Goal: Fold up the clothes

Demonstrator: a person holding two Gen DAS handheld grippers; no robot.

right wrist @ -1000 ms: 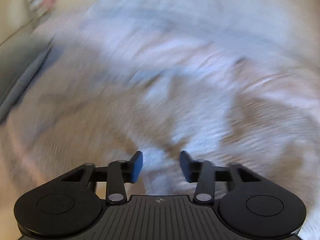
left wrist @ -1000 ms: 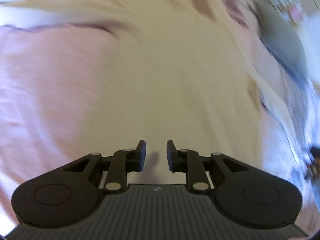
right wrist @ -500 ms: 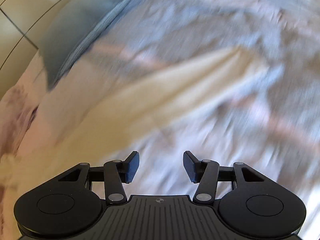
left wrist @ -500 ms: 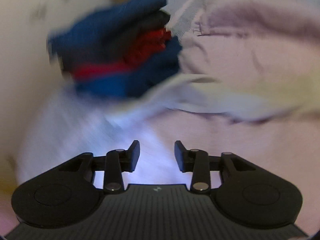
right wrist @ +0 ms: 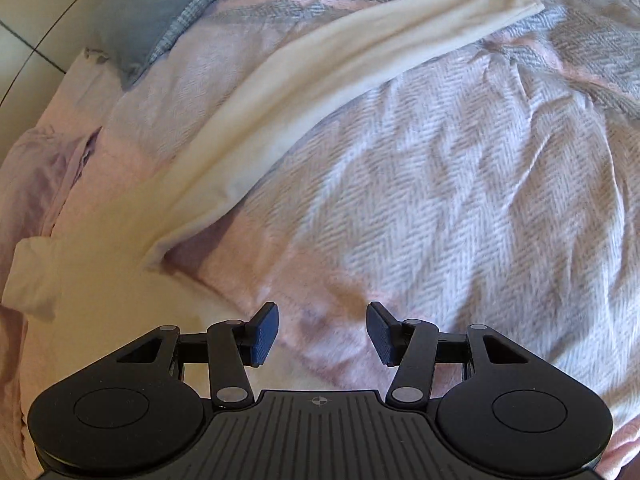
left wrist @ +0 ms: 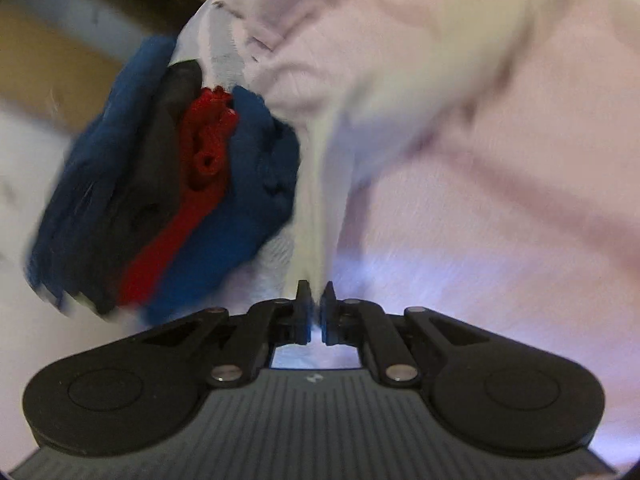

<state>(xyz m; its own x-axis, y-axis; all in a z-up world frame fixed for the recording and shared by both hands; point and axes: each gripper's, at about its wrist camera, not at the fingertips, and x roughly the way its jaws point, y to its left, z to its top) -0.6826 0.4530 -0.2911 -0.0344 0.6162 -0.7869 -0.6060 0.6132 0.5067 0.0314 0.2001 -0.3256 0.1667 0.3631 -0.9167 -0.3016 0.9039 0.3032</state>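
A cream long-sleeved shirt (right wrist: 280, 112) lies on the bed, with one sleeve (right wrist: 420, 28) stretched out to the upper right. My right gripper (right wrist: 322, 332) hangs open over the blanket, just right of the shirt's body (right wrist: 100, 276), with nothing between its fingers. In the left wrist view a fold of the cream shirt (left wrist: 320, 184) runs up from my left gripper (left wrist: 316, 312). Its jaws are closing, and the fabric is pinched between the pads.
A crumpled pile of blue, red and black clothes (left wrist: 168, 184) lies left of the left gripper. Pale pink fabric (left wrist: 500, 220) fills its right side. The herringbone blanket (right wrist: 460, 184) covers the bed. A blue-grey pillow (right wrist: 160, 12) and tiled floor (right wrist: 24, 40) are at the upper left.
The left gripper swung toward the clothes pile, rolled, widened, then closed on the cream fabric. The right gripper swept across the bed to beside the shirt's body, jaws unchanged.
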